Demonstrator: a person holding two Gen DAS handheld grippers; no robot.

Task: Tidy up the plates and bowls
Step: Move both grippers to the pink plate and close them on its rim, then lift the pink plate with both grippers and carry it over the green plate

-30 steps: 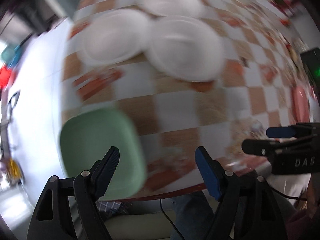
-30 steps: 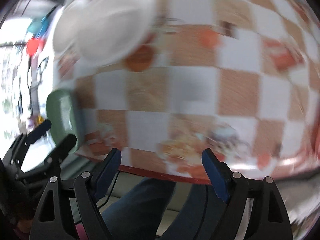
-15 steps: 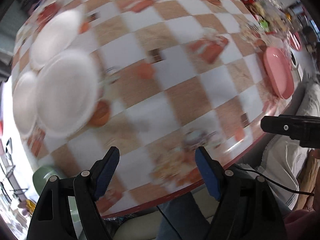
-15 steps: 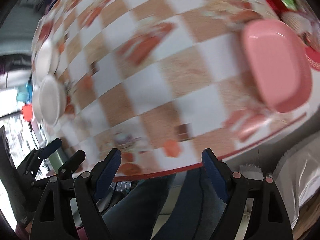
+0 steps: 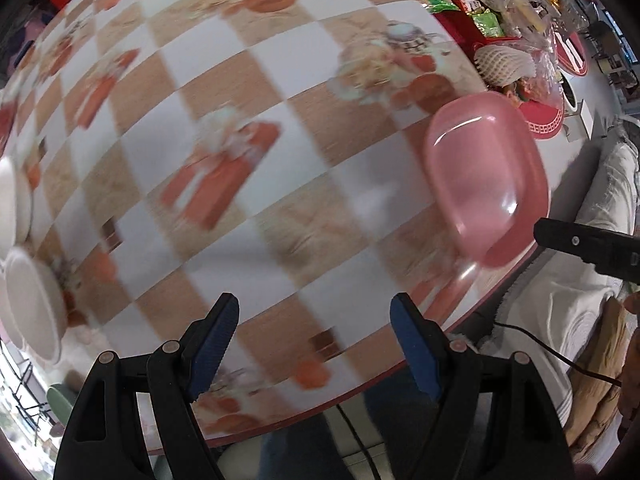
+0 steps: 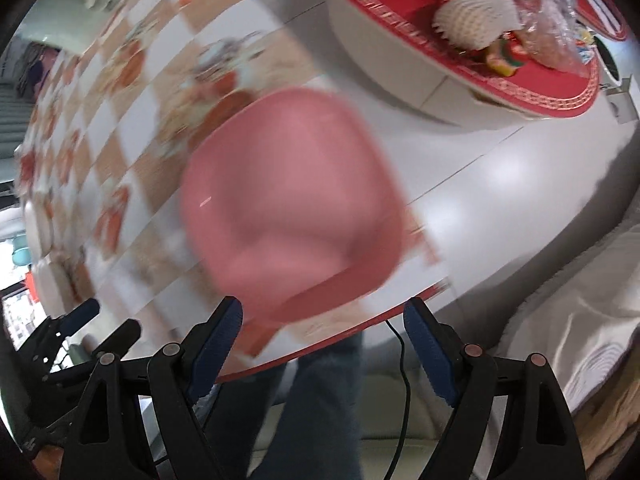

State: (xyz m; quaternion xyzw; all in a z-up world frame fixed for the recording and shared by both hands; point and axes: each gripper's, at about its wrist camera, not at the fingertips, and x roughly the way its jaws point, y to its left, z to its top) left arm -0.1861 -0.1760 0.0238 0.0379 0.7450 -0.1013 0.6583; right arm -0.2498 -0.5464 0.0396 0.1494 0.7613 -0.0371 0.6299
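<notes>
**Both grippers swing across the table to the pink plate**

Two empty grippers now hang over the near right corner of the table, having swept sideways from the end where the white dishes sit. Nearest in the right wrist view, the right gripper [image 6: 322, 346] stands with its jaws wide apart and nothing between them, above the table's red edge [image 6: 320, 350] and the person's legs. Just beyond its fingertips lies the pink plate [image 6: 292, 204], blurred, which a second ago was not in that view at all. The left gripper [image 5: 314, 342] is likewise spread and empty, pointing down at the checked tablecloth [image 5: 224, 128], with the pink plate [image 5: 486, 184] off to its right near the table edge. The white plates [image 5: 30, 312] that filled its view earlier have slid to the far left margin. Farther off, a second table with a red mat [image 6: 532, 92] carries snack packets.

My reading: attention has shifted from the white stack to the pink plate, which looks like the next piece to collect, probably by the right gripper.
</notes>
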